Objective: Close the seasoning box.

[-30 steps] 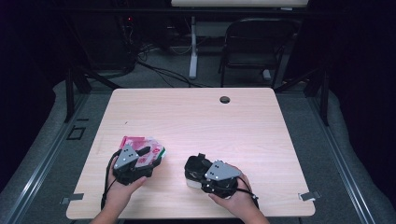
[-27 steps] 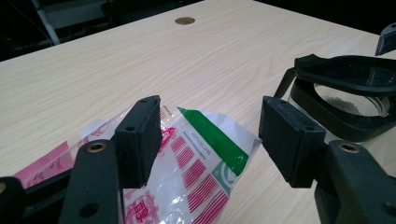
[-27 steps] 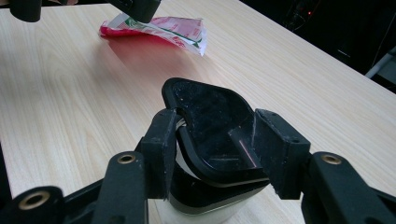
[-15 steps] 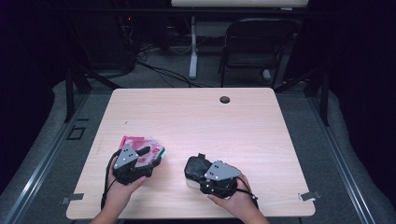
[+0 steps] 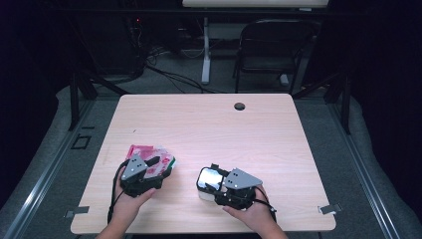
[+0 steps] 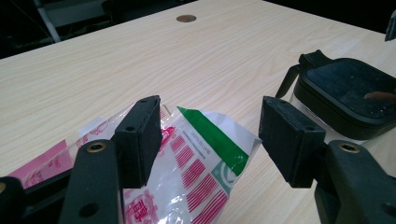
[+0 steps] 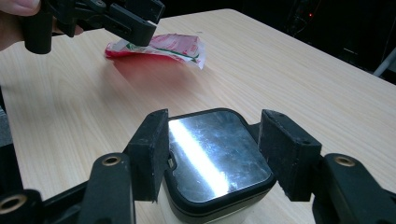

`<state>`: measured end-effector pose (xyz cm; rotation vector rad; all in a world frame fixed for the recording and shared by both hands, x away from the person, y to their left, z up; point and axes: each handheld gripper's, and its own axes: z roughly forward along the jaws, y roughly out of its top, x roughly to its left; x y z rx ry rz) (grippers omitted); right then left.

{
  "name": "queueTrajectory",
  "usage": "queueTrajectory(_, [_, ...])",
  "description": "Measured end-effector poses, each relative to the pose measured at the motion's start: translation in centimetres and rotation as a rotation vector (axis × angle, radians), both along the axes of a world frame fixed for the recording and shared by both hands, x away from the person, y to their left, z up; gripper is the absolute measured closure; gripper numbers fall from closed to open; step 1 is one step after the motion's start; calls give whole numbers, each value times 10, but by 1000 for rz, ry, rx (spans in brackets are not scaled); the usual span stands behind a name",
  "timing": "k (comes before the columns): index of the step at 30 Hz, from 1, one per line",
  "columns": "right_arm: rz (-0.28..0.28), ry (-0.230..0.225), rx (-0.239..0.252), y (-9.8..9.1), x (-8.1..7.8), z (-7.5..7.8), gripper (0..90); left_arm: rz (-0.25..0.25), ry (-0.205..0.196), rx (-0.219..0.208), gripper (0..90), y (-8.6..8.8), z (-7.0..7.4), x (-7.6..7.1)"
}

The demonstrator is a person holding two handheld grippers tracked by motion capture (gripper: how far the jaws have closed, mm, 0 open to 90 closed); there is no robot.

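approaching stage: left tongs [image 6: 210, 140] gape above the pink printed pouch [image 6: 187, 163] on the worktop [image 5: 249, 129]; right tongs [image 7: 212, 149] stand released astride the black-lidded container [image 7: 217, 156], apparently not clamping. judged next move: lower each, then close squarely.

Packet [image 5: 152, 160] left of container [image 5: 210, 180]

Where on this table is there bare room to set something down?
The table is bare from the grommet hole at the far edge down toward the near strip, and along its right side. It is crowded near the person: the left tool over the packet, the right tool around the lidded container.
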<state>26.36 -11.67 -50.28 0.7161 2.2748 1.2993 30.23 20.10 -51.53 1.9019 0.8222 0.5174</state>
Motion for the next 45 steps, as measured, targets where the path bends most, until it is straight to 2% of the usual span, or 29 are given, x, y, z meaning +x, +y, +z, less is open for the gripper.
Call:
queueTrajectory(1, [-29, -31, 27, 2, 0, -2, 429, 1, 0, 1, 396, 0, 0, 0])
queueTrajectory(8, [-49, -42, 31, -1, 1, 0, 430, 1, 1, 3, 396, 1, 0, 0])
queueTrajectory(9, [-21, -9, 12, -4, 1, 2, 429, 2, 0, 4, 396, 1, 0, 0])
queueTrajectory(10, [-55, -39, 35, -3, 2, 0, 430, 3, 0, 5, 396, 1, 0, 0])
queueTrajectory(17, [-86, -40, 50, -10, 5, 3, 430, 8, 2, 2, 396, 3, 0, 1])
queueTrajectory(24, [-131, -15, 80, -18, 9, 4, 430, 13, 4, 5, 396, 4, 0, 1])
queueTrajectory(39, [-202, 2, 127, -36, 18, 4, 430, 17, 6, 4, 395, 5, -1, 2])
queueTrajectory(45, [-282, 10, 146, -54, 24, 5, 431, 28, 8, 4, 395, 7, -2, 3])
